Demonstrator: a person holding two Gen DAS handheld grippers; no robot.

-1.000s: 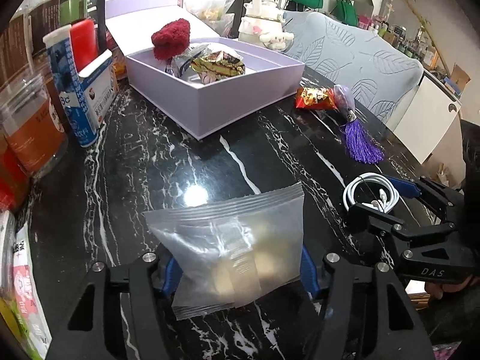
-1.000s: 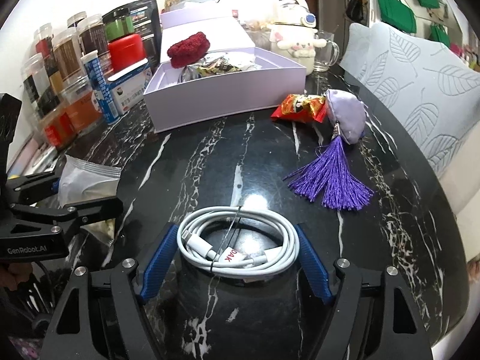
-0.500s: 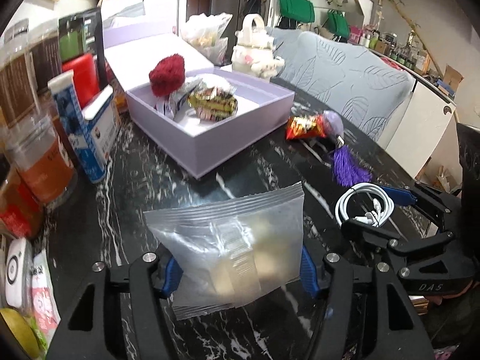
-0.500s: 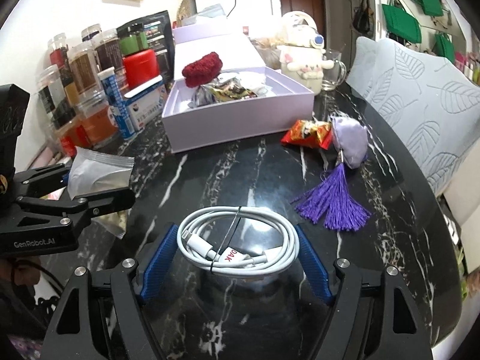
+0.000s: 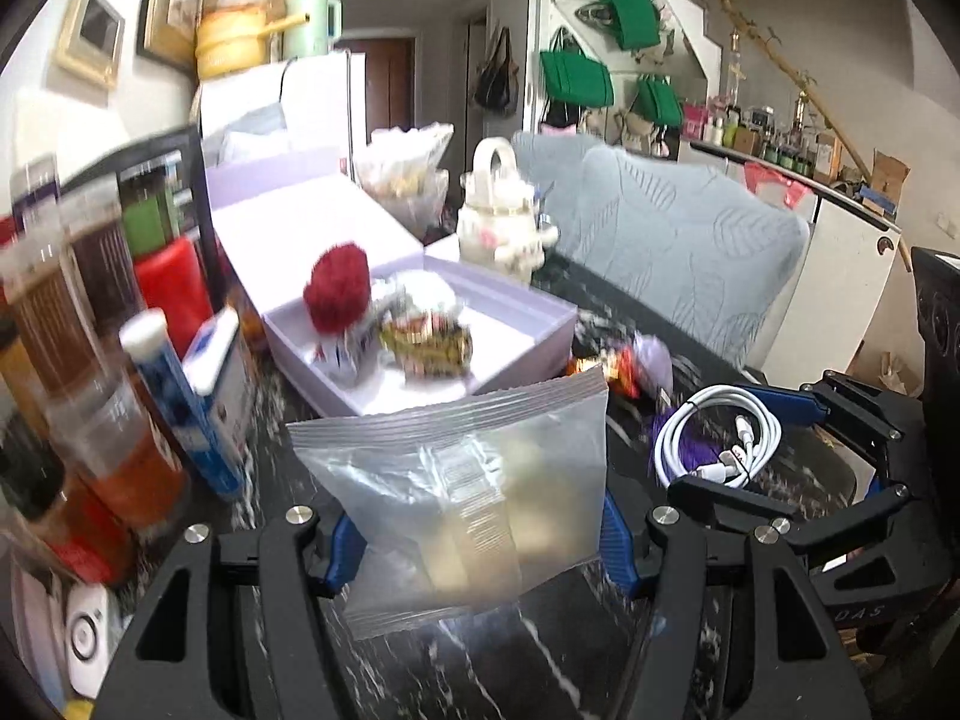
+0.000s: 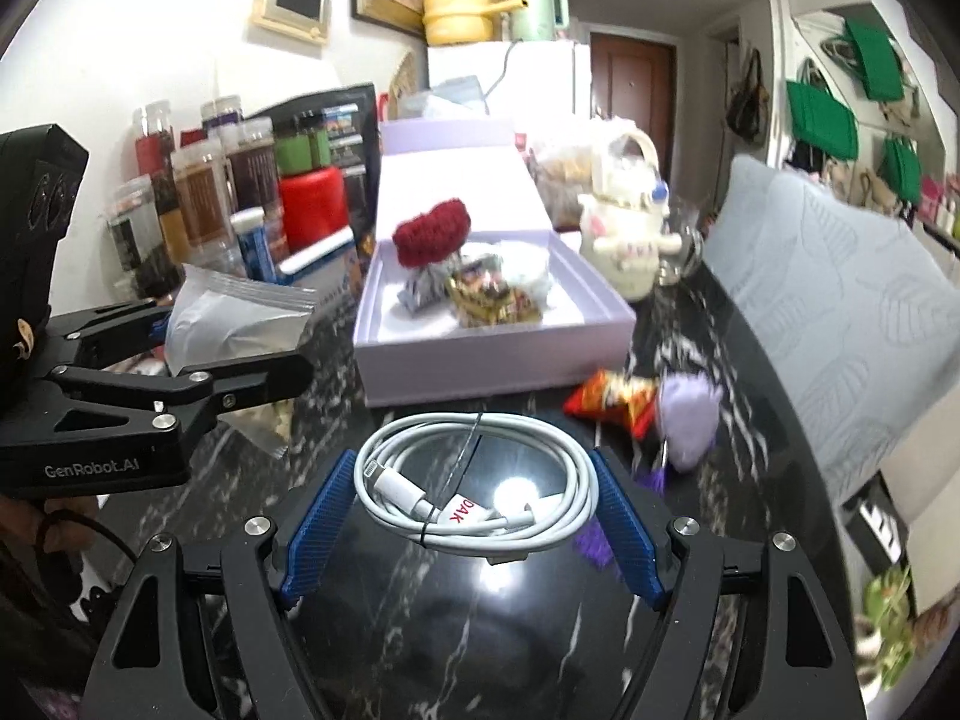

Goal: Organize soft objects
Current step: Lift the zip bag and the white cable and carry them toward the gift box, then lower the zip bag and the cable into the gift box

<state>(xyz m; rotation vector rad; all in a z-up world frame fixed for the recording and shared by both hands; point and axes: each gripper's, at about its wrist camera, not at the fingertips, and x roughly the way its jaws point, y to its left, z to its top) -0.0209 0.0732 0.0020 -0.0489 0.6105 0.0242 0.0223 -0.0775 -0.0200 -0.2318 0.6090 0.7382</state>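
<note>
My left gripper [image 5: 480,540] is clamped on a clear zip-lock bag [image 5: 462,492], its 2 blue pads pressing the bag's sides, and the bag stands upright between them, held clear above the black marble table [image 5: 510,678]. From the right wrist view I see that same left gripper [image 6: 240,354] off to my left with the bag [image 6: 228,318] sticking out of it.

My right gripper [image 6: 474,516] is closed on a coiled white charging cable [image 6: 474,498]; the blue pads touch the coil on both sides, and a thin tie binds the loops. The cable hangs above the table's glossy surface [image 6: 480,630], where a lamp glare shows. In the left wrist view the right gripper [image 5: 738,438] sits just beside the bag, carrying the cable [image 5: 720,432].

Ahead of both tools I see the open lavender box [image 6: 498,360], lid leaning back. Inside it lie a red fuzzy item [image 6: 432,234] at the back left corner and several crinkly snack packets [image 6: 486,294] near the middle. Just right of the box, on the table, lie a red snack packet [image 6: 612,402] and a lavender pouch [image 6: 690,420], touching each other; a purple tassel [image 6: 594,540] shows partly behind my right pad. A white plush toy [image 6: 630,240] stands behind the box's right corner. Jars and a red canister [image 6: 312,204] crowd the left edge.
</note>
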